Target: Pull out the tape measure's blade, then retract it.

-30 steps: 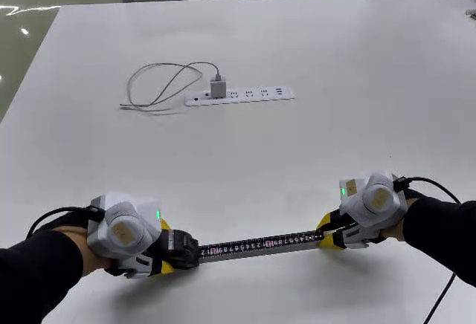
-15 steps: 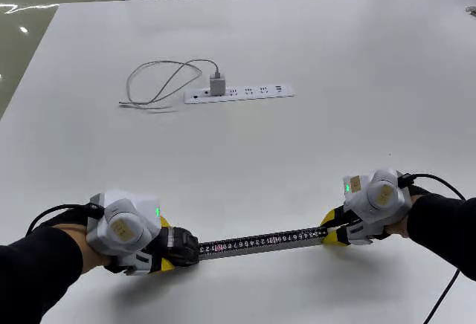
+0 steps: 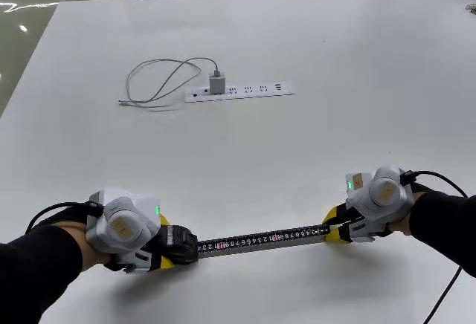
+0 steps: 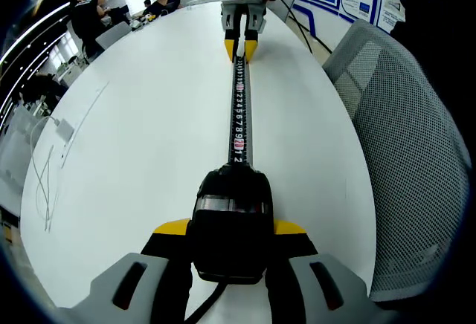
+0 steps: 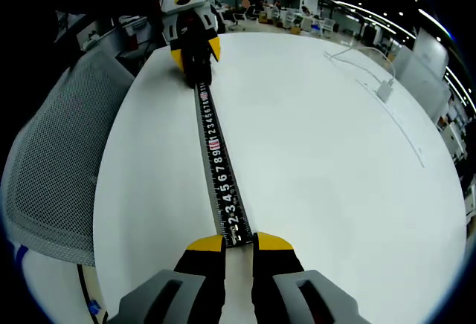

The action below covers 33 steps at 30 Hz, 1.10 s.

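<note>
— left tongs (image 3: 167,246) clamp the tape measure case (image 4: 229,209) near-left on the counter (image 3: 297,153); right tongs (image 3: 329,232) pinch the blade (image 3: 260,239) by its tip.
— it spans further right than a second ago, so pulling out continues; retraction remains.

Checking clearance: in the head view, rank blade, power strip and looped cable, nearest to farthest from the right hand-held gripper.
1. blade, in the right hand-held gripper
2. power strip, ahead-left
3. looped cable, farther left
</note>
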Motion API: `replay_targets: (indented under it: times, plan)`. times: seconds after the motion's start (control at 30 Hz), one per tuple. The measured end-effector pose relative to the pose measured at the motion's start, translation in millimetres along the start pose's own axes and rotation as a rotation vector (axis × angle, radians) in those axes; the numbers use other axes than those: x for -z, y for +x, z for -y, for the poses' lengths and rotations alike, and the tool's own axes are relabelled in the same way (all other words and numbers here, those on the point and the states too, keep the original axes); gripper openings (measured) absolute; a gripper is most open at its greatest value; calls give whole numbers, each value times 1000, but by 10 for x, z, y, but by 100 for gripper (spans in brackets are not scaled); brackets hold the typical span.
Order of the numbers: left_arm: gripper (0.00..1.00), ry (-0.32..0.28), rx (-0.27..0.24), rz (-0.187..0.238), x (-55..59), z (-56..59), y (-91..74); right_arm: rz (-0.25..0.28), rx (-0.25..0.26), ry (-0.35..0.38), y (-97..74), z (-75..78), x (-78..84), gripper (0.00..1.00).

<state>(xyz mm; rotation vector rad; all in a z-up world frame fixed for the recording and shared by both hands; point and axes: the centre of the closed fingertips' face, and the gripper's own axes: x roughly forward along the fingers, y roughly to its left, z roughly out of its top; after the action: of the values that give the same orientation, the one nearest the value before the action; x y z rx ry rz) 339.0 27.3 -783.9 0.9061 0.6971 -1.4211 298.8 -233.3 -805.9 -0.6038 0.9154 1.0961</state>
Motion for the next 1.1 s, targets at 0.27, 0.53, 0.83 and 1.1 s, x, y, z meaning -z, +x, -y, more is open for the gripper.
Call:
replay_targets:
  times: [0.27, 0.53, 0.83, 1.1]
  plan:
    - [34, 4, 5, -14, -1, -8, 4, -12, -1, 15, 2, -5, -10, 10]
    - [34, 20, 0, -27, 7, -11, 5, -49, -5, -36, 1, -21, -15, 11]
    - [35, 13, -1, -26, 8, -17, 2, -77, -4, -90, 5, -20, -8, 12]
    - [35, -12, 12, -45, 22, -36, -33, -110, -9, -129, 6, -18, -17, 12]
